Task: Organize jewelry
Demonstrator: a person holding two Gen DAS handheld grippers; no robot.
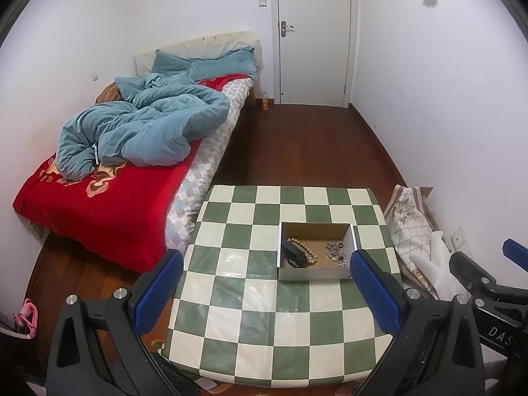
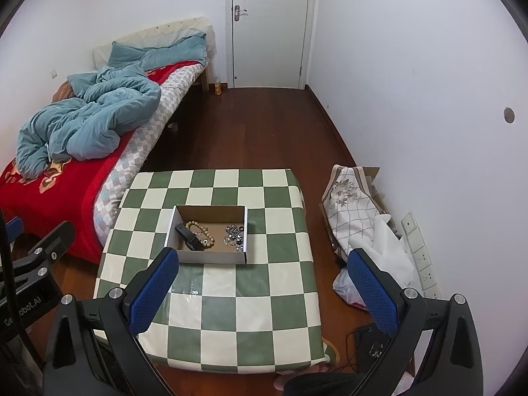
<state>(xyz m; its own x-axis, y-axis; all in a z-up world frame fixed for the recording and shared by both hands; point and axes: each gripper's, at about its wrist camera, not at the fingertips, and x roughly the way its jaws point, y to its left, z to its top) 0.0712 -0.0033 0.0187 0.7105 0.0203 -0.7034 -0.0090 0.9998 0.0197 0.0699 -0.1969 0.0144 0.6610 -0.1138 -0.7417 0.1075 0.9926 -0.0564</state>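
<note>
An open cardboard box (image 1: 313,274) (image 2: 211,258) sits on the green-and-white checkered table (image 1: 264,323) (image 2: 231,313). Inside lie a wooden bead bracelet (image 1: 313,257) (image 2: 201,229), a small black case (image 1: 293,254) (image 2: 188,237) and a pile of small silver pieces (image 1: 336,251) (image 2: 235,235). My left gripper (image 1: 266,292) is open and empty, held above the table's near half, short of the box. My right gripper (image 2: 264,292) is open and empty, above the table's near right part. Each gripper shows at the edge of the other's view.
A bed (image 1: 109,178) with a blue quilt and red blanket stands left of the table. A floral bag and white cloth (image 2: 356,211) lie on the floor to the right by the wall. A power strip (image 2: 422,257) runs along the right wall. A closed door (image 1: 313,33) is at the back.
</note>
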